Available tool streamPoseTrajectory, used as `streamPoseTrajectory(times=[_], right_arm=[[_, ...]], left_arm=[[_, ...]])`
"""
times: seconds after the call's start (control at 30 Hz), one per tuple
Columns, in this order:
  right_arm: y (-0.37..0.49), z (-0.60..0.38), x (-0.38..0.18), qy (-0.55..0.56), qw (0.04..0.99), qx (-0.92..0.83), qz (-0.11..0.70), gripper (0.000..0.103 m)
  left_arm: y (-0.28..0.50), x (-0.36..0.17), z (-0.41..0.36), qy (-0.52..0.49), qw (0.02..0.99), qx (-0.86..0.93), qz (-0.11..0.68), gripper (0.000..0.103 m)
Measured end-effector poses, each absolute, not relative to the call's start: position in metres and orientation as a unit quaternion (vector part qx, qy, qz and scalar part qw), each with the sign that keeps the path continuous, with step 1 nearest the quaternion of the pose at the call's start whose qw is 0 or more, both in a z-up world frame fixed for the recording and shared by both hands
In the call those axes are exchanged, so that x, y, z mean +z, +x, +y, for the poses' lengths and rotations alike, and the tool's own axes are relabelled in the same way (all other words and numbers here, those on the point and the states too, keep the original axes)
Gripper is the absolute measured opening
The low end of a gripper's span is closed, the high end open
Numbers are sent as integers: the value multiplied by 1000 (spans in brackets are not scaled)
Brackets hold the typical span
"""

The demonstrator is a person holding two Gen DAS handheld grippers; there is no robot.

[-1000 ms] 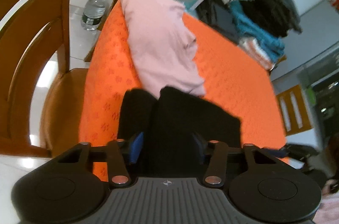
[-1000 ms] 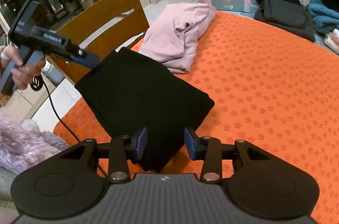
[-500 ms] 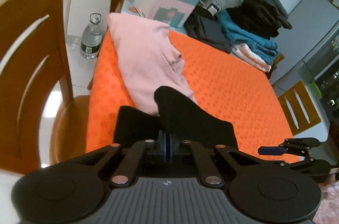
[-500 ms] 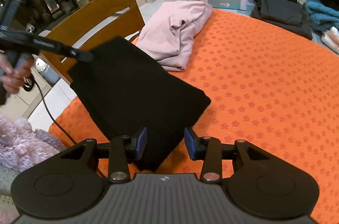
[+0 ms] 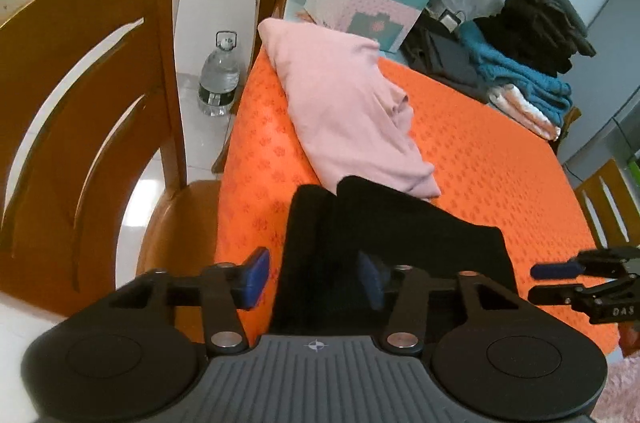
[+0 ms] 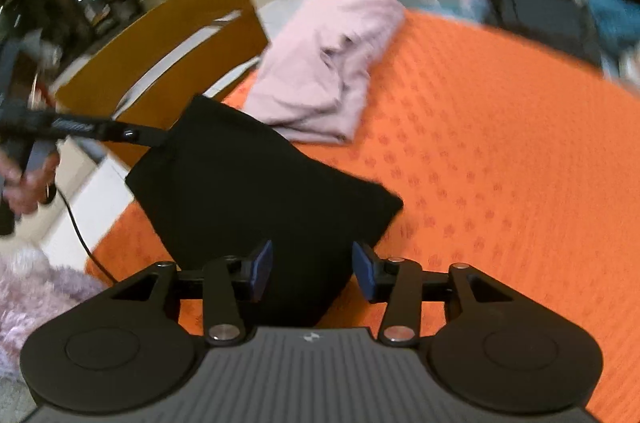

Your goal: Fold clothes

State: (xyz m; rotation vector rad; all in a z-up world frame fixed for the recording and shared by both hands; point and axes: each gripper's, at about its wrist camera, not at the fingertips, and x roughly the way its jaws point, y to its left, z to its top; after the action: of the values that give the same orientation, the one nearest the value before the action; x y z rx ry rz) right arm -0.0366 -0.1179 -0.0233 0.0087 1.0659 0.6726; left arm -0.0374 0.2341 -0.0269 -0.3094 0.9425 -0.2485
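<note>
I am working the black garment (image 5: 384, 243) at the near left corner of the desk (image 5: 500, 159), which is covered in an orange cloth. It is lying there as a compact folded block, its far edge just touching the pink garment (image 5: 348, 111) bunched along the left edge behind it. The near part of the black piece is hanging slightly over the desk's front edge toward me.

My left tongs (image 5: 316, 279) are opening; the black cloth is sitting between the blue pads, but the pads are standing clear of it, so I am reading them as released. My right tongs (image 6: 312, 269) are opening too, straddling the near corner of the black garment without pressing on it. That view is blurred, so the finer creases are lost to me.

I am judging that the fold on the black piece is being finished and let go. Next I am expecting to either square it up or set it aside, then reach for the pink garment, which is looking crumpled and unfolded. That calls for drawing both tongs back clear of the black cloth without dragging it off the front edge.
</note>
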Motion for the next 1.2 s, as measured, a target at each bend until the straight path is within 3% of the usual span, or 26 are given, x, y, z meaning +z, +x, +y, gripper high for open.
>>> streamPoseTrajectory(times=[0.23, 0.5, 0.53, 0.6, 0.67, 0.83, 1.0, 1.17, 1.2], right_arm=[[-24, -141, -66, 161, 750, 297, 569, 52], [-15, -142, -89, 242, 716, 289, 587, 52], [-14, -141, -89, 243, 716, 288, 587, 50], [-14, -142, -87, 240, 721, 285, 585, 28], [-15, -143, -81, 236, 731, 287, 572, 24], [-17, -147, -46, 192, 771, 284, 536, 22], [-16, -172, -26, 157, 796, 244, 532, 22], [-20, -204, -41, 155, 797, 202, 548, 22], [-22, -208, -45, 155, 796, 196, 551, 22]], left_arm=[[-18, -51, 239, -182, 845, -145, 481, 57], [-12, -64, 240, -216, 824, -160, 499, 56], [-12, -64, 241, -219, 824, -159, 498, 49], [-14, -62, 242, -223, 825, -154, 495, 38], [-16, -58, 243, -228, 826, -151, 493, 27], [-24, -45, 230, -230, 824, -163, 492, 23], [-33, -40, 198, -217, 820, -195, 493, 24], [-37, -35, 175, -162, 832, -210, 487, 49], [-36, -36, 174, -164, 832, -208, 488, 50]])
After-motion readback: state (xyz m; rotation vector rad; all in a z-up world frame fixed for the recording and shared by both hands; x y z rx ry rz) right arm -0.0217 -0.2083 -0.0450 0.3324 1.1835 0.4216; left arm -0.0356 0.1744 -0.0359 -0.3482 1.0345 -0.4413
